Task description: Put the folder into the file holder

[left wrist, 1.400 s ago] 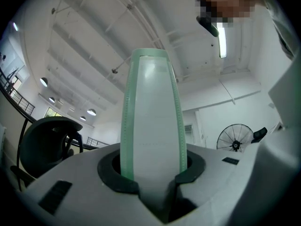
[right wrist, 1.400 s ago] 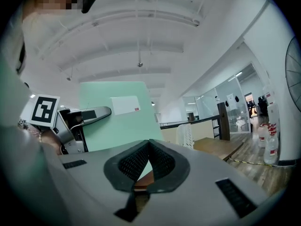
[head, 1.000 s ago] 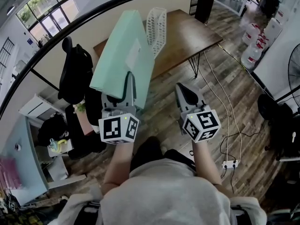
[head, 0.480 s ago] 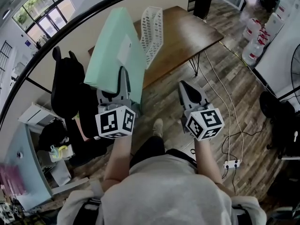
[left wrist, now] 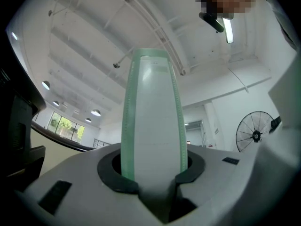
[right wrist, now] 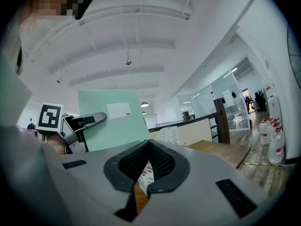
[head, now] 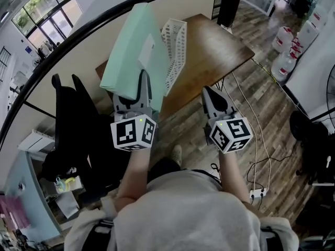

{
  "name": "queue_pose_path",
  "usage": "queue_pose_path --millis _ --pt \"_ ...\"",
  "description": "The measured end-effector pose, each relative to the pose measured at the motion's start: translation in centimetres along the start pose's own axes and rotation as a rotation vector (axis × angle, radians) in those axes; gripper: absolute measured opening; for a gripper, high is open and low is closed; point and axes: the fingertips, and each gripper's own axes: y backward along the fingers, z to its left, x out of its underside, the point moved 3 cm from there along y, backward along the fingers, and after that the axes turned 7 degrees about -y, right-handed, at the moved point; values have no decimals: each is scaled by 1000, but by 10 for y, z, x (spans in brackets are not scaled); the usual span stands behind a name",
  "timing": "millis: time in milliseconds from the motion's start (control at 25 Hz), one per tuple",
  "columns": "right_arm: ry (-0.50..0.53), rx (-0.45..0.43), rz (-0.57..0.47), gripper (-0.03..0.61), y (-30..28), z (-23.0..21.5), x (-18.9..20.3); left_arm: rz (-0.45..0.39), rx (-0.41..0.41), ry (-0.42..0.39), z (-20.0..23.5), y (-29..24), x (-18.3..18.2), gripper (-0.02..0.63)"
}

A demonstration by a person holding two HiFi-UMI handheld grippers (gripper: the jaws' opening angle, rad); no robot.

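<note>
**A:** Where's the folder [head: 133,46] at, is it in the holder?

**B:** Nope, it's up in the air. The left claw [head: 143,76] has it pinched by the bottom edge, with the pads tight on both faces. The mint folder stands up out of the claw, leaning a bit. There's a small white label on the face toward the right claw.

**A:** And the holder?

**B:** The white mesh holder [head: 176,43] stands on the table [head: 220,46], toward its left edge. In the head view the folder sits just left of it and covers part of its side, so I can't tell if they touch. The folder isn't down in the slot though, it's held well above the tabletop.

**A:** What about the right claw?

**B:** The right claw [head: 208,91] is closed. The pads meet at the tips and there's nothing between them — it's empty. It hangs by the table's near edge, off to the right of the folder and apart from it. Both claws point toward the table.
</note>
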Motion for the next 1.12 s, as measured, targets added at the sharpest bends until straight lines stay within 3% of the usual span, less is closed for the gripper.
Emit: queue_pose_path --millis 280,1120 --pt "21 16 -12 9 -55 -11 -10 -36 52 87 18 -53 11 173" --pt "22 101 20 9 -124 -48 -1 22 183 131 26 -137 65 175"
